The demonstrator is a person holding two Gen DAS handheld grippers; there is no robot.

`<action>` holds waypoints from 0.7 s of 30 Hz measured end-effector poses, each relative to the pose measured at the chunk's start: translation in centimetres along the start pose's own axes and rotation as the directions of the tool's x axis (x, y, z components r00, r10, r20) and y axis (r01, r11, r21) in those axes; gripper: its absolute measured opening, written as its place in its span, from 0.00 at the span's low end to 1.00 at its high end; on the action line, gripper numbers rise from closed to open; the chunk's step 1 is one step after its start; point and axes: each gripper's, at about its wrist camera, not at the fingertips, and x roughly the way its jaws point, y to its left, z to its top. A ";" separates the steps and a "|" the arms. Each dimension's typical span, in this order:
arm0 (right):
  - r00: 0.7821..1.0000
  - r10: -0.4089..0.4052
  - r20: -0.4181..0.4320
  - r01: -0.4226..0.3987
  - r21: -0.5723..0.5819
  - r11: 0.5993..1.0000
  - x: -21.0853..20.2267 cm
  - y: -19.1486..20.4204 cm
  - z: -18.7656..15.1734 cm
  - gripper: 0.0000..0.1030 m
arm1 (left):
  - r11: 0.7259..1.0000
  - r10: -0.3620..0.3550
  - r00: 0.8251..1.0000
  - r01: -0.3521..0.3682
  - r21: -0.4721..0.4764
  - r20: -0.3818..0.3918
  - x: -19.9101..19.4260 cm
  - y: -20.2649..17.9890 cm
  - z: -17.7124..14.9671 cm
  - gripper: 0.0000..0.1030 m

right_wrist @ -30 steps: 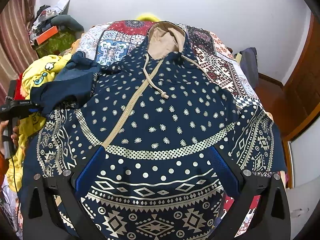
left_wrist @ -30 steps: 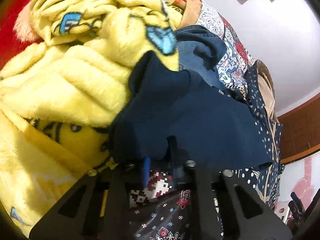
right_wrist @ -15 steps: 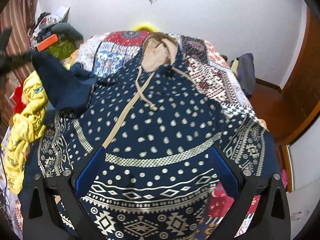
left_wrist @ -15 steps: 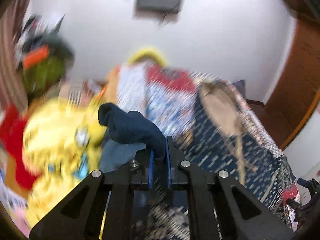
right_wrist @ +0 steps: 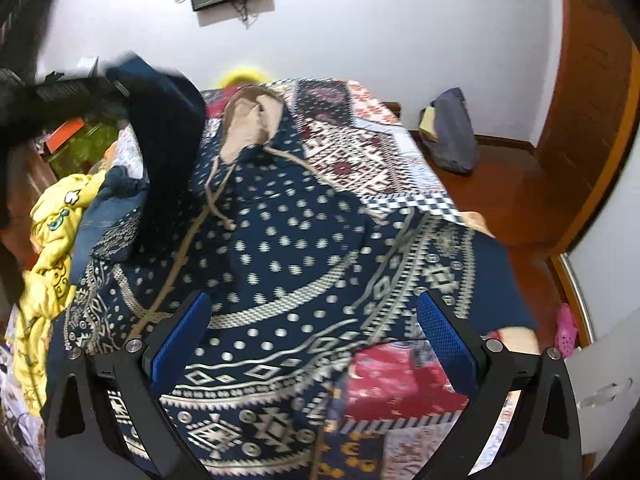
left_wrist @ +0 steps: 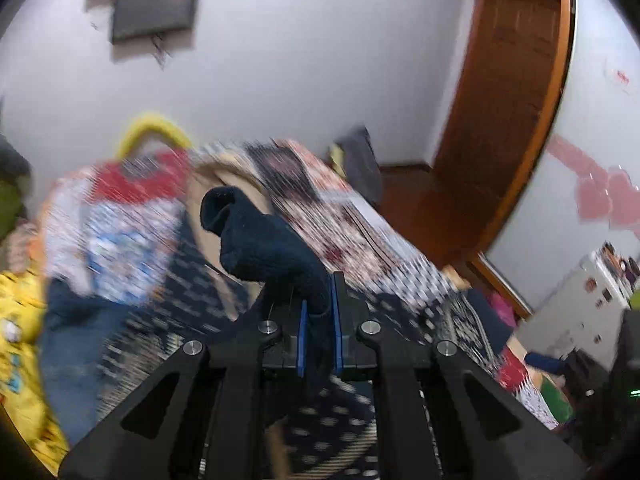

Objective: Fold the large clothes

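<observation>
The left gripper [left_wrist: 319, 322] has its two blue pads pinched nearly together on a fold of plain navy cloth, the sleeve [left_wrist: 256, 242] of the hoodie, which bunches up out of the jaws and curls over at its far end, lifted clear above the bed; from the other side that same gripper [right_wrist: 116, 90] shows as a dark blurred shape at the upper left with the sleeve [right_wrist: 168, 148] hanging from it in a long drape down to the garment's shoulder. The right gripper [right_wrist: 314, 328] hovers low over the near part of the garment with its blue pads spread wide and nothing between them. Beneath it the hoodie [right_wrist: 280, 248], navy with pale dots and bands of geometric pattern, lies face up and spread flat across the bed, its tan-lined hood [right_wrist: 248, 124] towards the far wall and its drawstrings trailing down the chest; its near right corner hangs off the edge. Under it is a patchwork bedspread [right_wrist: 360, 148] in red, white and blue. To the left lie a yellow blanket [right_wrist: 52, 232] and some denim [right_wrist: 108, 216], and a dark bag [right_wrist: 452, 132] sits on the wooden floor by the wall
</observation>
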 end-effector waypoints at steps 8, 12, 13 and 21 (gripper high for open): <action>0.998 -0.048 -0.030 0.049 0.036 0.998 -0.5 -3.4 -1.7 0.99 | 0.992 -0.086 0.966 0.106 0.069 -0.244 8.3 -6.8 -6.5 0.09; 0.996 -0.065 -0.054 0.068 0.057 0.996 -0.4 -4.4 -2.7 0.99 | 0.986 -0.104 0.923 0.143 0.079 -0.372 10.3 -7.9 -8.7 0.09; 0.996 -0.066 -0.060 0.070 0.065 0.995 -0.4 -4.8 -3.0 0.99 | 0.986 -0.098 0.918 0.142 0.088 -0.385 10.4 -8.1 -9.1 0.09; 0.992 -0.083 -0.093 0.094 0.122 0.988 -1.0 -7.0 -3.8 0.99 | 0.974 -0.135 0.917 0.193 0.120 -0.374 6.4 -9.6 -9.0 0.46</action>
